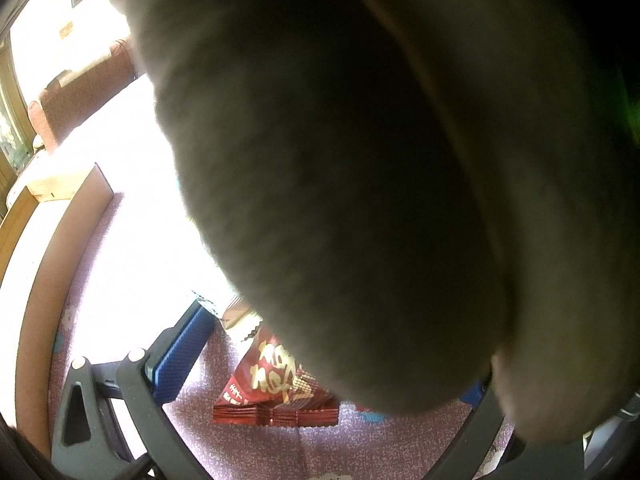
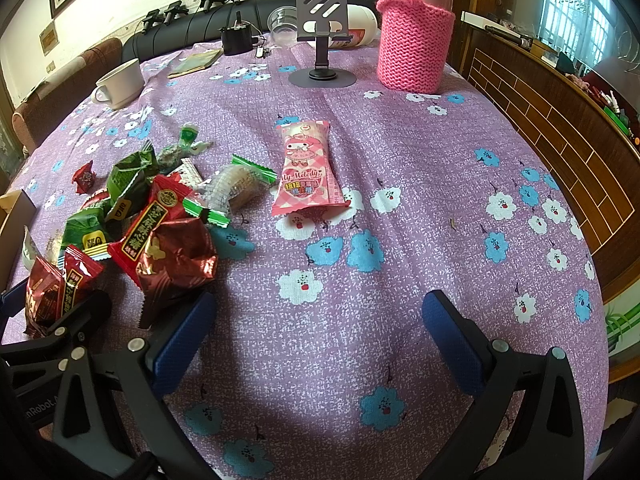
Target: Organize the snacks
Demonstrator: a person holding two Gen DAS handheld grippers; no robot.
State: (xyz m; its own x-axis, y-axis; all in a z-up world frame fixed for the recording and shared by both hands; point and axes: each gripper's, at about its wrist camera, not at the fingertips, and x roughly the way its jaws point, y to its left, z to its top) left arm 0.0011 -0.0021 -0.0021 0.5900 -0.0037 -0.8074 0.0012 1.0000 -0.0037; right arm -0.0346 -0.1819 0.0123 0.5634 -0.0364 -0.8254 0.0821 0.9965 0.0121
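We hover our right gripper (image 2: 320, 344), jaws spread, lower centre; pink snack packet (image 2: 306, 168) lies mid-frame — likely next; left gripper (image 1: 320, 360) obscured — state unclear.

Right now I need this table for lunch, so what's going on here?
Someone is sorting snacks with two hand-held tools. The right tool hangs open and empty over the tablecloth, facing a pink packet lying apart from the snack pile. Something dark and blurred covers most of the left view; a red packet lies near the left tool.
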